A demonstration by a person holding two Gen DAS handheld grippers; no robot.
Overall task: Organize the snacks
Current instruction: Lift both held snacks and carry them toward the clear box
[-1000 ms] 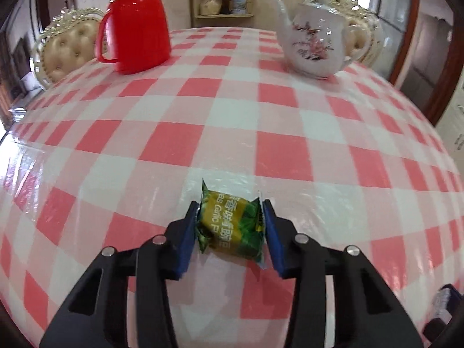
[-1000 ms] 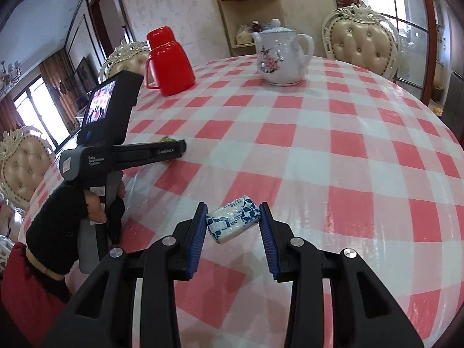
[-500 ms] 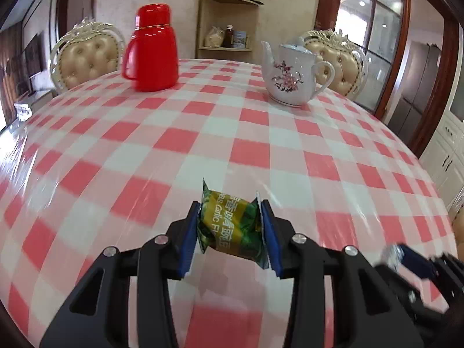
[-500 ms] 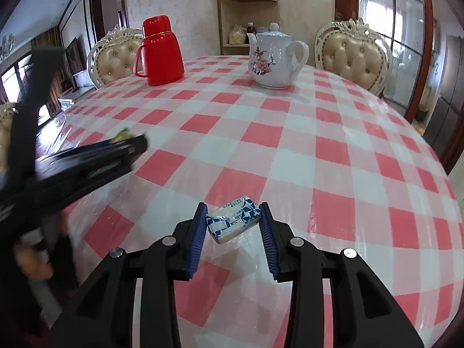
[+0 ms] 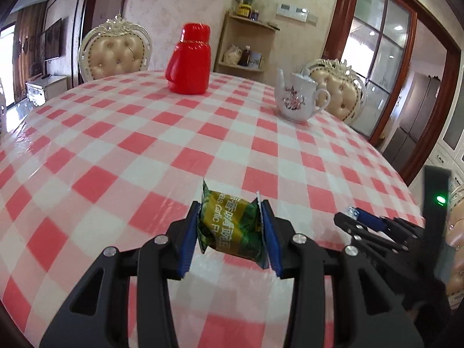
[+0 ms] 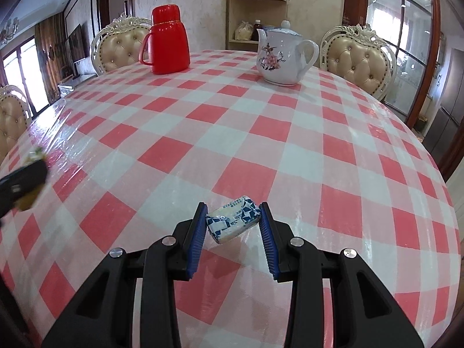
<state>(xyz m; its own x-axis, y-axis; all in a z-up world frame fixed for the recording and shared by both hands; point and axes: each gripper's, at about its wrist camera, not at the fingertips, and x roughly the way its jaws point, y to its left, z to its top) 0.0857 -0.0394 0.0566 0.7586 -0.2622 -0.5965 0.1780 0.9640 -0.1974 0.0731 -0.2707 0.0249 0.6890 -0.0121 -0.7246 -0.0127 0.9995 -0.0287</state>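
My left gripper (image 5: pixel 232 233) is shut on a green and yellow snack packet (image 5: pixel 230 226) and holds it above the checked tablecloth (image 5: pixel 203 133). My right gripper (image 6: pixel 233 226) is shut on a small blue and white wrapped snack (image 6: pixel 233 223), held just over the table. The right gripper also shows in the left wrist view (image 5: pixel 352 217) at the right, level with my left one. The left gripper's tip shows in the right wrist view (image 6: pixel 26 177) at the far left edge.
A red thermos jug (image 5: pixel 188 59) and a white flowered teapot (image 5: pixel 298 100) stand at the far side of the round table; both also show in the right wrist view, jug (image 6: pixel 166 40), teapot (image 6: pixel 282 55). Upholstered chairs (image 6: pixel 359 58) ring the table.
Both grippers have pulled back and risen toward the near table edge, each still holding its snack. The left gripper has slid to the far left of the right wrist view.
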